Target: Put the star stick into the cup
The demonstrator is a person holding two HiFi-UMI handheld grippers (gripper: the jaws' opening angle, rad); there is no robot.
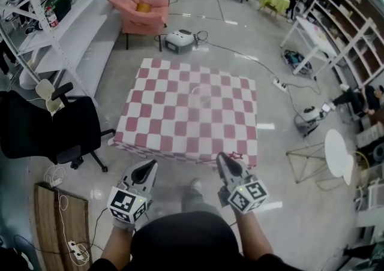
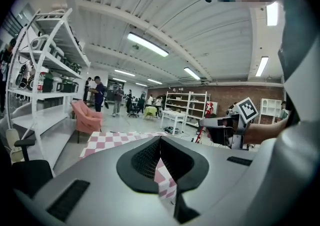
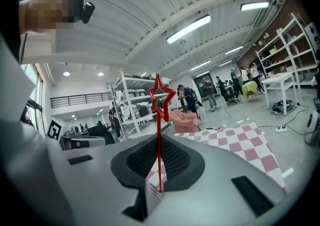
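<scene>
A table under a red-and-white checked cloth (image 1: 180, 126) stands ahead of me. A clear cup (image 1: 202, 96) shows faintly near its middle. My right gripper (image 1: 225, 159) hovers just short of the table's near edge, shut on the thin red star stick (image 3: 160, 150). Its star (image 3: 161, 95) points up past the jaws and shows as a small red shape (image 1: 236, 157) at the cloth's edge. My left gripper (image 1: 149, 166) hangs level with it to the left, shut with nothing in it (image 2: 161, 165). Both grippers are well short of the cup.
A black office chair (image 1: 48, 129) stands left of the table, with white shelving (image 1: 42, 36) behind it. Beyond the table are a pink armchair (image 1: 141, 9) and a white machine (image 1: 180, 41). Cables and a power strip (image 1: 280, 84) lie right, near a round white table (image 1: 337, 153).
</scene>
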